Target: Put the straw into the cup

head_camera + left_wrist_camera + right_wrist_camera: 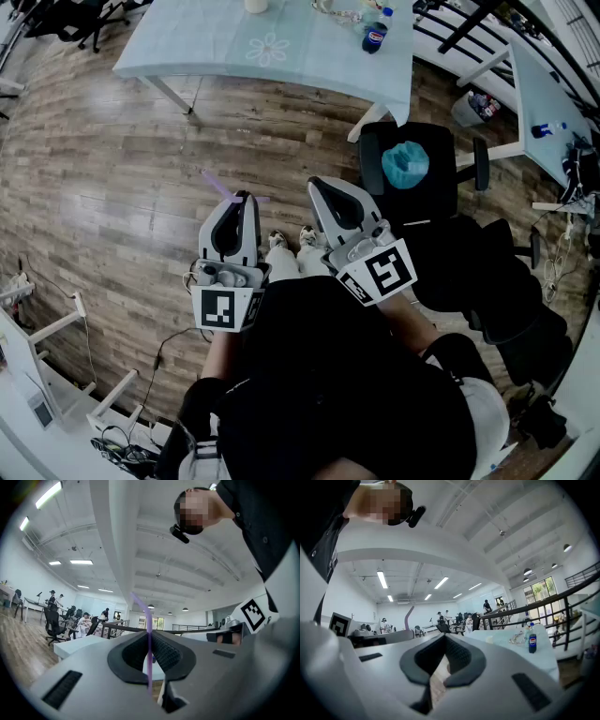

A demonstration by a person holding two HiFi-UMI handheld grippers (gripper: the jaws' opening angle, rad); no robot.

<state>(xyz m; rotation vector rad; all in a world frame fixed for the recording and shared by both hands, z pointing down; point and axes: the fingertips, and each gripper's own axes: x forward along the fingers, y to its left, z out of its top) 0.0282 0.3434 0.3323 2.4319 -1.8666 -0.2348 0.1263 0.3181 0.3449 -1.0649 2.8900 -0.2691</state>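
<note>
My left gripper (246, 197) is shut on a purple bendy straw (221, 187), whose bent end sticks out to the upper left. In the left gripper view the straw (149, 641) stands upright between the closed jaws of the left gripper (149, 665). My right gripper (320, 184) hangs beside it, shut with nothing in it; the right gripper (444, 637) shows only floor past its jaws. A white cup (255, 5) stands at the far edge of the pale table (272, 49), well ahead of both grippers. The cup (489, 639) is small and far off in the right gripper view.
A cola bottle (375, 36) and a clear tangle of items (339, 11) sit on the same table. A black office chair (441, 192) carrying a teal object (405, 164) stands to the right. Wooden floor lies between me and the table. White desks stand at the right.
</note>
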